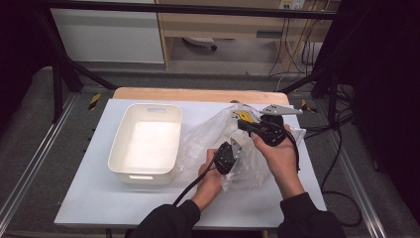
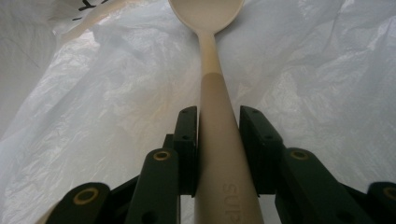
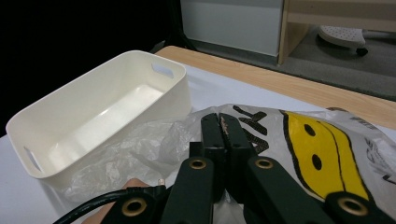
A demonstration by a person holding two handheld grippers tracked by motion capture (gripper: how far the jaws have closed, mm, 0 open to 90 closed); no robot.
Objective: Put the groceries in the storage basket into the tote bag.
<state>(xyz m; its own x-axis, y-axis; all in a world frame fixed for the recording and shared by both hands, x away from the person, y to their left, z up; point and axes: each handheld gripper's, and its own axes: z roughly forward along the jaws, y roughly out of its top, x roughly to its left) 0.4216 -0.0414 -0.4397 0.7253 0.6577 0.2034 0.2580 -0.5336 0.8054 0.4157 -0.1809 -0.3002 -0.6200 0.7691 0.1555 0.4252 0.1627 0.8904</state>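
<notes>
A cream spoon (image 2: 212, 60) lies inside a crumpled clear plastic bag (image 2: 116, 93), its bowl pointing away from me. My left gripper (image 2: 218, 116) is shut on the spoon's thick handle, one pad on each side. In the high view the left gripper (image 1: 228, 154) reaches into the bag (image 1: 205, 134) from the near side. My right gripper (image 1: 243, 120) is above it at the bag's far edge. In the right gripper view its jaws (image 3: 223, 120) are shut together on the bag's film, beside the bag's yellow and black print (image 3: 317, 144).
An empty white plastic bin (image 1: 153, 105) with cut-out handles stands left of the bag on the white tabletop (image 1: 99, 198); its wall (image 3: 177, 93) is close to the bag. A wooden strip (image 1: 198, 94) runs along the table's far edge. Cables trail at the right.
</notes>
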